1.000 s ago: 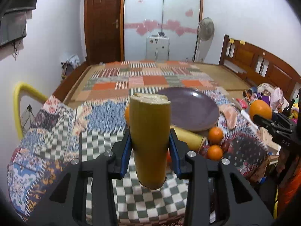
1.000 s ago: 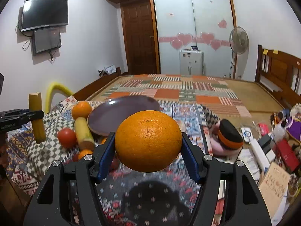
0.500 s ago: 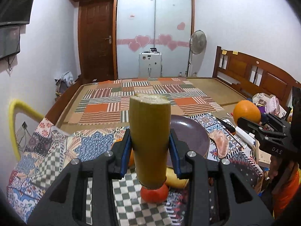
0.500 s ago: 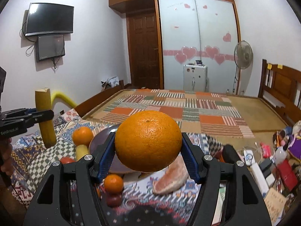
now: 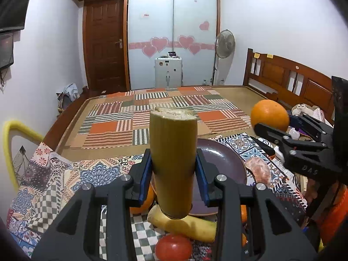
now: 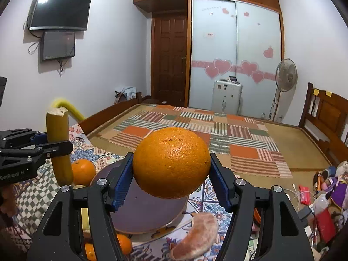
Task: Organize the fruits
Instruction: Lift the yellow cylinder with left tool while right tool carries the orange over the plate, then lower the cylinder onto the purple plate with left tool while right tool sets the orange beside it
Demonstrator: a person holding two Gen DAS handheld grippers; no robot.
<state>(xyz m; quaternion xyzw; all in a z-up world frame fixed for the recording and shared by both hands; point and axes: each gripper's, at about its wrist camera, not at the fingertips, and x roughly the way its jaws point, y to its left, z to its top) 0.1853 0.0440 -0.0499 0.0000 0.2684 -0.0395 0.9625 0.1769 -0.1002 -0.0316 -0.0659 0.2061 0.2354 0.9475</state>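
Note:
My left gripper (image 5: 173,171) is shut on a cut yellow banana piece (image 5: 173,158), held upright above the patterned cloth; it also shows in the right wrist view (image 6: 58,148). My right gripper (image 6: 171,180) is shut on a large orange (image 6: 171,163), held above the purple plate (image 6: 143,215); the orange also shows in the left wrist view (image 5: 269,115). The plate (image 5: 219,161) lies just beyond the banana piece and holds no fruit that I can see. Around its near rim lie another banana (image 5: 187,224), a tomato (image 5: 173,248), a small orange (image 6: 83,171) and a pink grapefruit segment (image 6: 195,237).
Small tangerines (image 6: 124,243) lie by the plate's near edge. The fruit sits on a patterned cloth (image 5: 54,180) in front of a bed with a patchwork mat (image 5: 165,111). Clutter (image 6: 322,198) fills the right side. A yellow hoop (image 5: 8,143) stands at left.
Both grippers have lifted and tilted up with their fruit still held. The plate and loose fruit now sit lower in both views.

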